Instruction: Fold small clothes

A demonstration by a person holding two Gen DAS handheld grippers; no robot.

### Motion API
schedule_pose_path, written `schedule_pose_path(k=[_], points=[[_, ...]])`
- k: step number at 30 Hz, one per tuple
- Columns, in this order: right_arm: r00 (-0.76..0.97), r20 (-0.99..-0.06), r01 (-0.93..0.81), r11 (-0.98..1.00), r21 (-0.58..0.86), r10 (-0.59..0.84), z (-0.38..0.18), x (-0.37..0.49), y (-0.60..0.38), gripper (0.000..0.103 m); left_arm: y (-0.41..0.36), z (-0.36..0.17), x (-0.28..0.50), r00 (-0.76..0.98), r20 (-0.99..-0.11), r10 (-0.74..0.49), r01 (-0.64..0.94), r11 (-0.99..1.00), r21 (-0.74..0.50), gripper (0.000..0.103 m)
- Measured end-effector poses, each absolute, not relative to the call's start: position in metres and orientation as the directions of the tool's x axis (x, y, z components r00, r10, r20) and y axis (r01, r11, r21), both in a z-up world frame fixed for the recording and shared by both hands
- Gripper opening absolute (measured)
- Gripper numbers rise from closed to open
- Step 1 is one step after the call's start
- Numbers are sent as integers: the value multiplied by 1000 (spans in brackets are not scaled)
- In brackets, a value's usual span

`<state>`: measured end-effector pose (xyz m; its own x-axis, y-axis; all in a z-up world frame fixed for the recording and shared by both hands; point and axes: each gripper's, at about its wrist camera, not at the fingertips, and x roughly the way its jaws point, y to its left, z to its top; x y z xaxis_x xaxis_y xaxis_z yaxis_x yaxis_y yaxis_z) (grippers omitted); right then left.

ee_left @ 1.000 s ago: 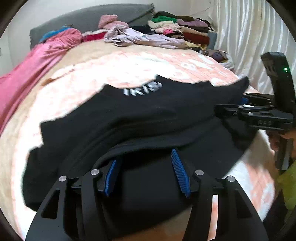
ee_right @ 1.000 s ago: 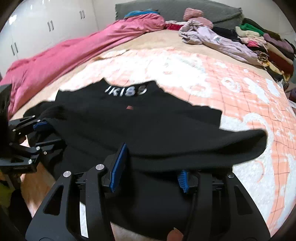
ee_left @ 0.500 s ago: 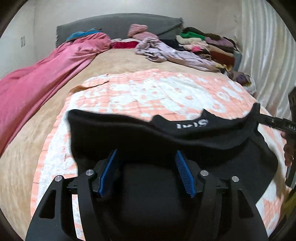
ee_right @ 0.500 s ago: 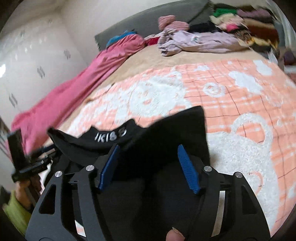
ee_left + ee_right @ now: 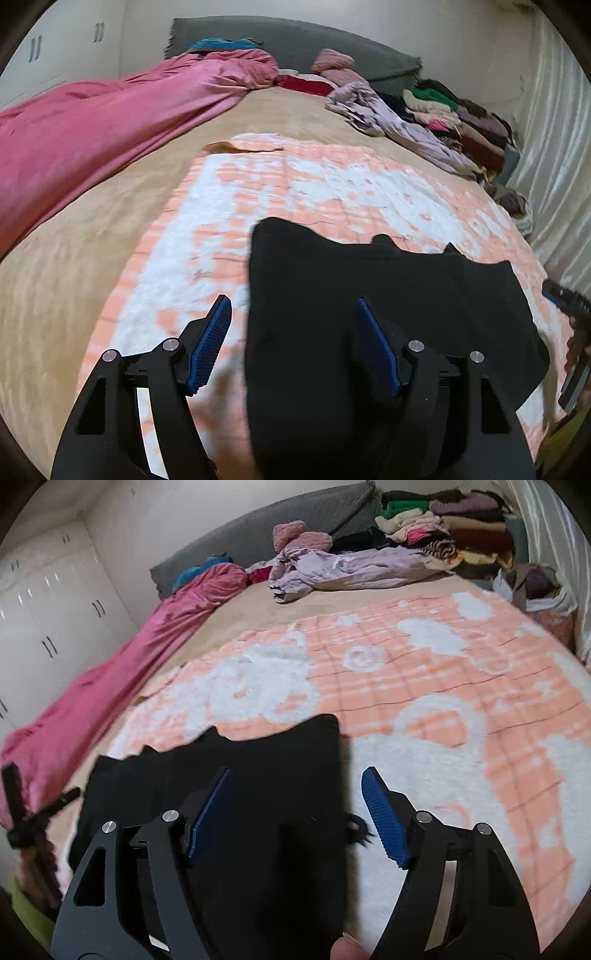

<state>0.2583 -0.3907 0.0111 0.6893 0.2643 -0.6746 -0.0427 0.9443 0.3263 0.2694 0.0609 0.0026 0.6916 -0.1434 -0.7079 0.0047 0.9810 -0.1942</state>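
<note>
Bed [image 5: 110,229]: fleecy peach-and-white blanket [image 5: 424,686] | black knit garment [image 5: 369,295]: folded flat on it, soft matte | left tool [image 5: 291,332], right tool [image 5: 297,805]: ribbed blue pads just spread wide, nothing gripped, garment edge beneath.

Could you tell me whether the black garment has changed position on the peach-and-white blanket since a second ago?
Yes. The black garment was folded over: its white lettering no longer shows, and more of the peach-and-white blanket lies bare beyond it.
</note>
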Motion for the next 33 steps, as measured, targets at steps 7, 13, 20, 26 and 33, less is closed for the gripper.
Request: schedule_pose_path(k=[7,13,20,26,33], points=[[660,-713,-38,959,282,236,4,245,-388,67,73,3,258,679,-714,-170,-29,966,-258,73],[610,-759,-40,965,258,228,-11,245,-381,67,63,-11,243,638,-745,-195,-13,964,-264,80],[575,-780,-45,961,272,247,-18,236,-377,67,62,-31,220,596,-768,-234,-24,951,-308,80],[557,-778,-43,945,324,292,-22,222,-375,67,66,-34,212,606,-764,-222,-61,944,-323,72],[567,-758,-28,927,374,323,-19,206,-381,67,67,-35,204,600,-764,-237,-60,939,-339,58]])
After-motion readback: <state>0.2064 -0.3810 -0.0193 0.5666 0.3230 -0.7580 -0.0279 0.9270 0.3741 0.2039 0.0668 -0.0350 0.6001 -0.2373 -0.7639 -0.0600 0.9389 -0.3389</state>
